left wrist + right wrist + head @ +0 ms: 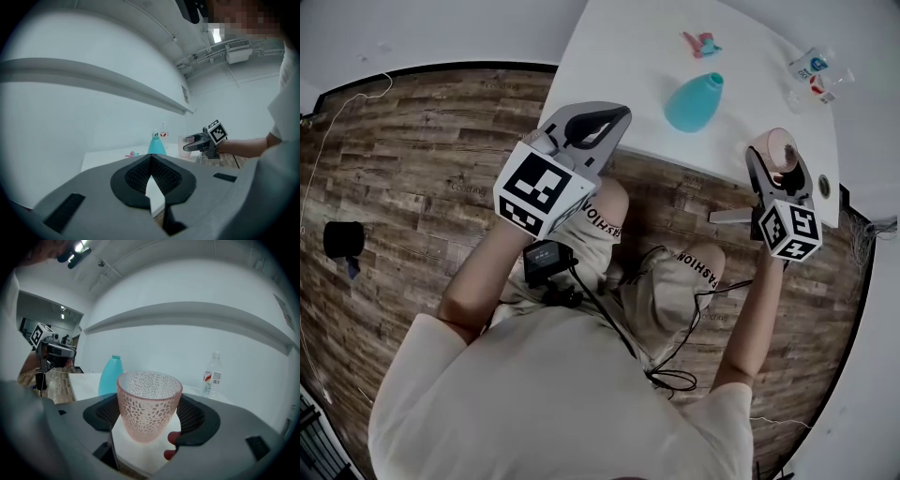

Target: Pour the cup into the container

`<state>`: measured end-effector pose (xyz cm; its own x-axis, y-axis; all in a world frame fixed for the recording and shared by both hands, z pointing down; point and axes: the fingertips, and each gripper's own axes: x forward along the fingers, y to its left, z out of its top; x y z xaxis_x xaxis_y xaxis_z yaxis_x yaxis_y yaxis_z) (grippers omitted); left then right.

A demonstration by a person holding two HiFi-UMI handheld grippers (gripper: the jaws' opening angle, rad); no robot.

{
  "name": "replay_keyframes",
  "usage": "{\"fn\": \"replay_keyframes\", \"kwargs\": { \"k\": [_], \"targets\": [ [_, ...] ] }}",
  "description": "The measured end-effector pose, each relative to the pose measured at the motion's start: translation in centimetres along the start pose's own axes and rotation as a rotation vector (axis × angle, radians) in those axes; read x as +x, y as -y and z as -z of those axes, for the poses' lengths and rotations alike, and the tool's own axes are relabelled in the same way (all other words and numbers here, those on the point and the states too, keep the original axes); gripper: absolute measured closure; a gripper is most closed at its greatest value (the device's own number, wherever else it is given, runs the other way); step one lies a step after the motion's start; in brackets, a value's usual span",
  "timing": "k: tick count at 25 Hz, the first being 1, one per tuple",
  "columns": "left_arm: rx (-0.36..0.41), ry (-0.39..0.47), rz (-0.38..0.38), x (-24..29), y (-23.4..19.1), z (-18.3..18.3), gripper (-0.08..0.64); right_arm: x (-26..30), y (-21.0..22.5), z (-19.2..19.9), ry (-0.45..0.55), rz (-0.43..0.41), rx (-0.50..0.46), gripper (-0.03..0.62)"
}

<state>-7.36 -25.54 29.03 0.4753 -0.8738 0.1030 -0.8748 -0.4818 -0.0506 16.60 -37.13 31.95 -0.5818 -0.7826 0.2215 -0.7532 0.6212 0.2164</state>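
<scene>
Right tongs [150, 416] snug around pink cup [149, 397]

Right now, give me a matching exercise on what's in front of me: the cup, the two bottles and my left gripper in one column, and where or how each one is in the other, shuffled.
Things:
1. pink cup
2. teal bottle
3. clear water bottle
4. left gripper

Place or state:
A. fingers together, nothing held
B. between the fingers of the right gripper
C. standing at a far corner of the table, with a red label
D. standing near the middle of the table

Pairs: 1-B, 2-D, 3-C, 4-A
</scene>
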Motion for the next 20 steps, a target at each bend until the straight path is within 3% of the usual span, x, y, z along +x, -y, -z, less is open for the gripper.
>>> {"fn": "replay_keyframes", "kwargs": {
  "k": [20],
  "targets": [
    [-0.006,-0.006,0.001,0.7,0.4,0.2,0.549,2.3,0.0,-0.2,-0.036,-0.015,0.013,0.218]
  ]
}}
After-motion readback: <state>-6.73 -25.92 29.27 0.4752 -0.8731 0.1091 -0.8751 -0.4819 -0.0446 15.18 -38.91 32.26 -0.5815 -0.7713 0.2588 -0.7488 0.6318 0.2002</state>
